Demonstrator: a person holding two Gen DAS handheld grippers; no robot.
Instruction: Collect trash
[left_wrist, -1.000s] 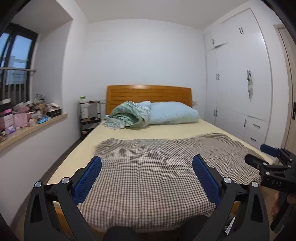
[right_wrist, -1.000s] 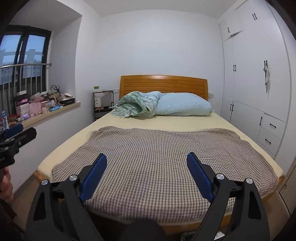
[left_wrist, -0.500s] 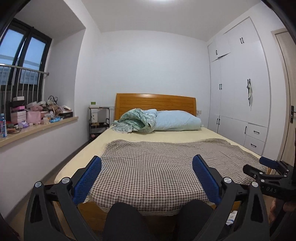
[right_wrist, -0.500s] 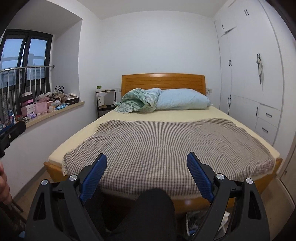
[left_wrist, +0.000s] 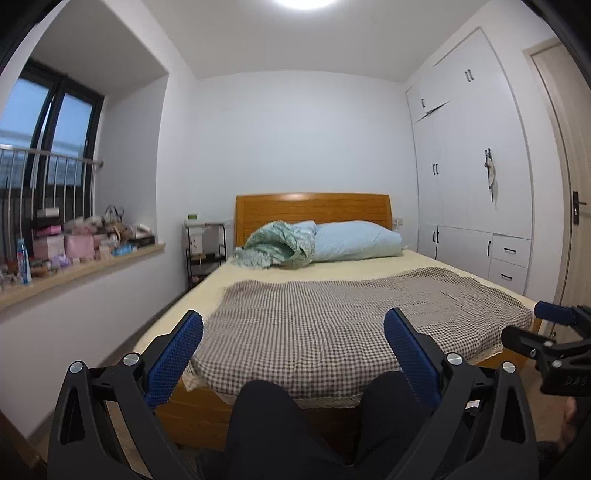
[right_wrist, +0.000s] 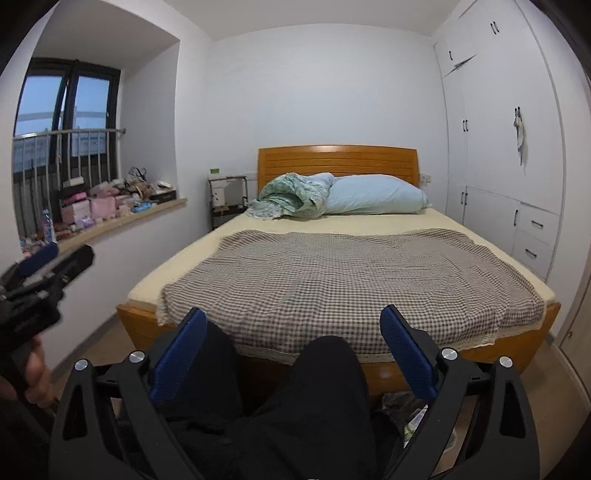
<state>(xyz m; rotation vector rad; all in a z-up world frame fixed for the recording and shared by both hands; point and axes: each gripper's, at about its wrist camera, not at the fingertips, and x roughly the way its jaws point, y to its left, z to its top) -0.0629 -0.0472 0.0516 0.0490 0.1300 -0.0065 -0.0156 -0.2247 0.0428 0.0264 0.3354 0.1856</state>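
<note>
Trash (right_wrist: 415, 421): something crumpled is lying on the floor at the foot of the bed, just below the wooden footboard on the right side – it is showing only in the right wrist view, half hidden behind the right gripper's frame, and I cannot tell what it is
Left gripper (left_wrist: 293, 358): hovering low in front of the bed, its blue fingers (left_wrist: 175, 354) standing wide apart and holding nothing
Right gripper (right_wrist: 293, 354): hovering level with the footboard, its fingers (right_wrist: 406, 356) also spread wide and empty; in the left wrist view it is showing at the right edge
Person: dark trouser legs (right_wrist: 303, 398) are filling the bottom of both views, so the person seems to be sitting or crouching low before the bed
Bed (right_wrist: 517, 341): a checked blanket (right_wrist: 332, 280) is lying flat over it, with a pale blue pillow (right_wrist: 376, 195) and a bunched green quilt (right_wrist: 291, 195) at the headboard; no litter is showing on top
Windowsill (left_wrist: 85, 264): boxes and bottles are crowding it – whether any counts as rubbish, I cannot tell
Step in hand: judging by the empty fingers and the low pose, the person is searching near the floor
Next move: it is calling for tilting a gripper down toward the floor clutter and bringing the open fingers around one piece
</note>
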